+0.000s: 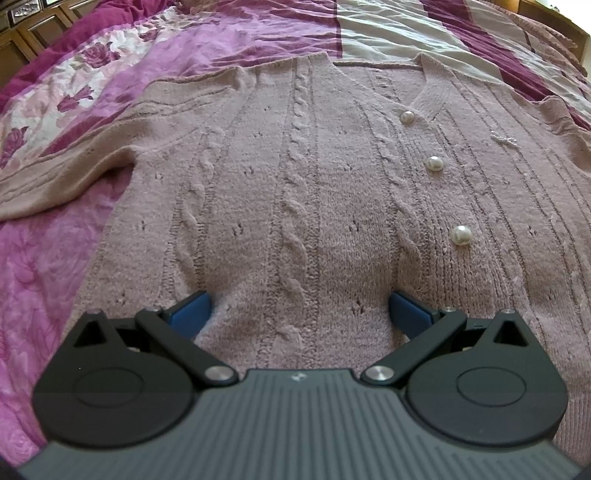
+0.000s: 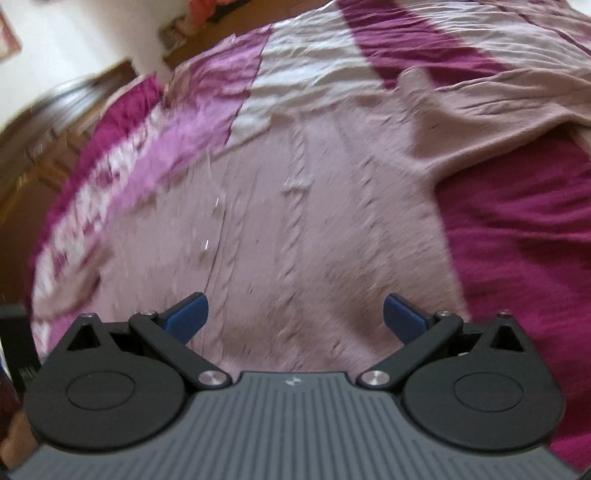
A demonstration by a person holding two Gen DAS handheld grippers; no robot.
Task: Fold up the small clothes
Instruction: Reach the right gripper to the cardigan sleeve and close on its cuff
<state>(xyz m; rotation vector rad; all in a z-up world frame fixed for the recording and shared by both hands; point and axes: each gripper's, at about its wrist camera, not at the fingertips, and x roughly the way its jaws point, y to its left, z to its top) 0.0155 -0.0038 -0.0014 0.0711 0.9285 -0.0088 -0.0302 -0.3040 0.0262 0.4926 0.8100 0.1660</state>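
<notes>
Cardigan (image 1: 295, 192) lies flat beneath both grippers' spread, empty fingers (image 1: 190, 314) (image 2: 186, 319).

The pink cardigan (image 1: 295, 192) lies flat across the middle of both views, so nothing rises in a gripper's path over it. Open bedspread (image 1: 48, 229) lies at the left of the left wrist view and at the right of the right wrist view. Wooden furniture (image 1: 26, 26) borders the bed at the upper left of each frame.
</notes>
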